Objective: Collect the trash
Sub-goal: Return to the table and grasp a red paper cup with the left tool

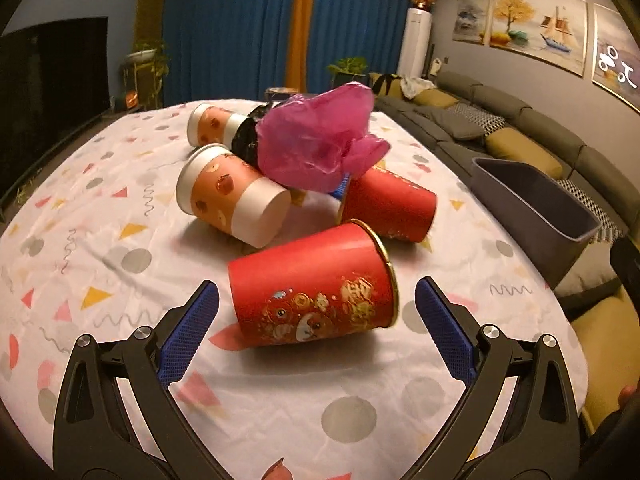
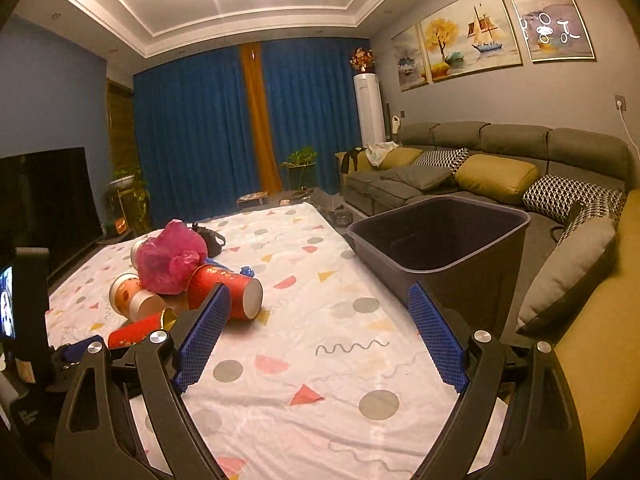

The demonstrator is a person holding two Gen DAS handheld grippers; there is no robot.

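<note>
Blue-padded left tongs [image 1: 316, 300] fill the bottom of the left wrist view, spread wide and gripping nothing; a red paper cup [image 1: 312, 292] with gold print lies on its side between the two pads, touching neither, its gold-rimmed mouth turned to the right. It rests on the desk [image 1: 100, 248], which is covered by a white cloth printed with grey dots, triangles and squiggles. Beyond it lies a second red cup [image 1: 390, 204], also on its side, and to the left of that an orange-and-white cup [image 1: 234, 200] tipped over with its base toward the camera. Another orange-and-white cup [image 1: 212, 124] lies farther back. A crumpled pink plastic bag [image 1: 316, 140] sits on top of the heap, over the far red cup, with a black bag [image 1: 248, 138] bunched just behind it. At the right edge of the desk stands a dark grey bin [image 1: 540, 208], well apart from the pile. In the right wrist view the right tongs [image 2: 320, 314] are likewise wide open and empty above the cloth, aimed at the stretch of desk between the trash pile and the bin [image 2: 440, 248], whose inside looks dark. A grey sofa [image 2: 500, 148] with yellow and patterned cushions runs along the wall behind the bin, and blue curtains [image 2: 192, 132] hang at the far end of the room.
</note>
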